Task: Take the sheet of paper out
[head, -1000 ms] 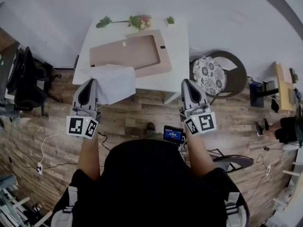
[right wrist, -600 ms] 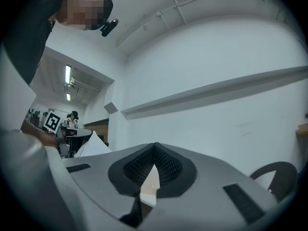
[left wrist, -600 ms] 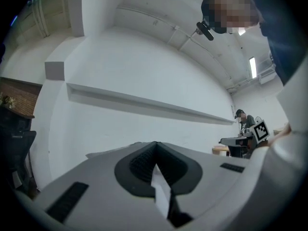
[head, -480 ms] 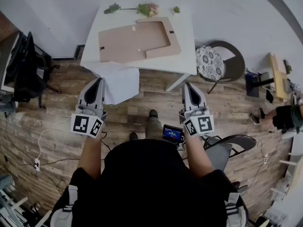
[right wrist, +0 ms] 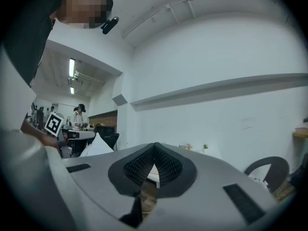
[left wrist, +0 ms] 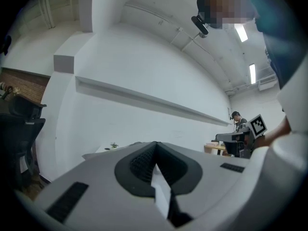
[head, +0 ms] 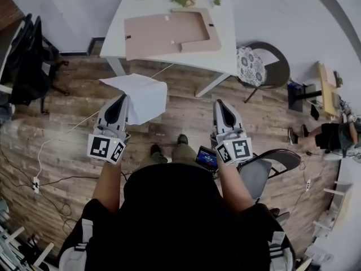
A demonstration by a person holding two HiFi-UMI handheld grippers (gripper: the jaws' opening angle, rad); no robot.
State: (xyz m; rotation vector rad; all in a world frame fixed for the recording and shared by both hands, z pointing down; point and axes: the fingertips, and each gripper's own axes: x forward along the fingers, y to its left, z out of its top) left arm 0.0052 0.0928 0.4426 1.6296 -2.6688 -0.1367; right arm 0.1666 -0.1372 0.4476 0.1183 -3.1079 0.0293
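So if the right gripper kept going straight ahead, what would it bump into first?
Probably the white table. The right gripper points level over the wooden floor toward its near edge, and nothing shows in between, though depth is hard to judge.

The sheet of paper (head: 142, 96) is white, like the table (head: 227, 47). The board (head: 161, 35) is light brown. The floor (head: 186, 114) has brown planks. The cushion (head: 250, 66) has black-and-white flowers.
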